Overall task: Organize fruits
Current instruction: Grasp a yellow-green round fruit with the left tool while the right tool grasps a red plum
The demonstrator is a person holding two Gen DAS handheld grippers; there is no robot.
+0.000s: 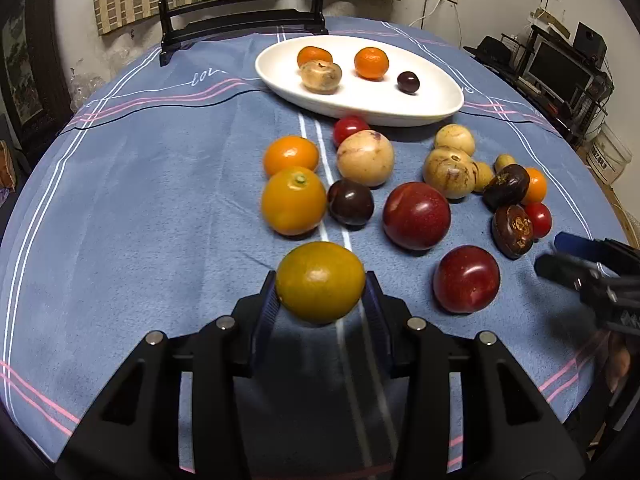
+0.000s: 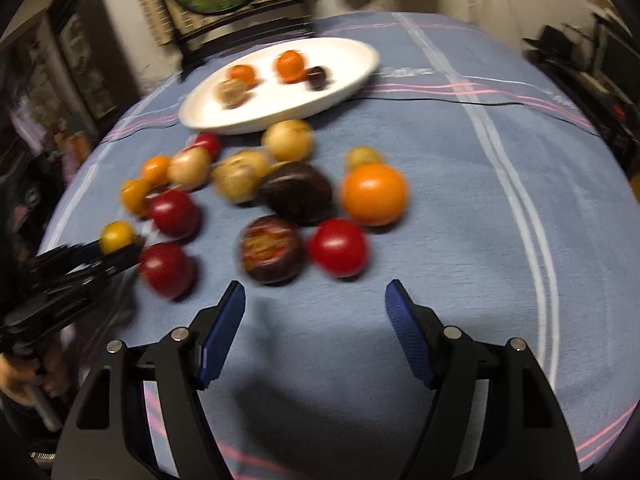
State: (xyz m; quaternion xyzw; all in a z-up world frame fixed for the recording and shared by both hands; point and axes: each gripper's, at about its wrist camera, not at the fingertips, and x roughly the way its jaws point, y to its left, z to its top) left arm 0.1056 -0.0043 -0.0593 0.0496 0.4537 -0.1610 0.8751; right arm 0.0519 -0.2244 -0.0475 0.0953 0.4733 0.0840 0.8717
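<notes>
My left gripper (image 1: 320,292) is shut on a yellow-orange citrus fruit (image 1: 320,282), its blue pads pressing both sides just above the blue tablecloth. The right wrist view shows that same fruit (image 2: 117,236) in the left gripper (image 2: 120,250) at the far left. Several loose fruits lie ahead: oranges (image 1: 294,200), red plums (image 1: 416,216), pale tan fruits (image 1: 365,158), dark purple ones (image 1: 351,202). A white oval plate (image 1: 432,98) behind them holds two oranges, a tan fruit and a dark one. My right gripper (image 2: 316,304) stands open over bare cloth, short of a dark fruit (image 2: 271,250) and a red one (image 2: 338,246).
A black wooden stand (image 1: 240,20) with a round panel rises at the table's far edge behind the plate. Shelves with electronics (image 1: 560,64) stand off to the right of the table. The right wrist view is blurred. A hand (image 2: 24,376) grips the left tool's handle.
</notes>
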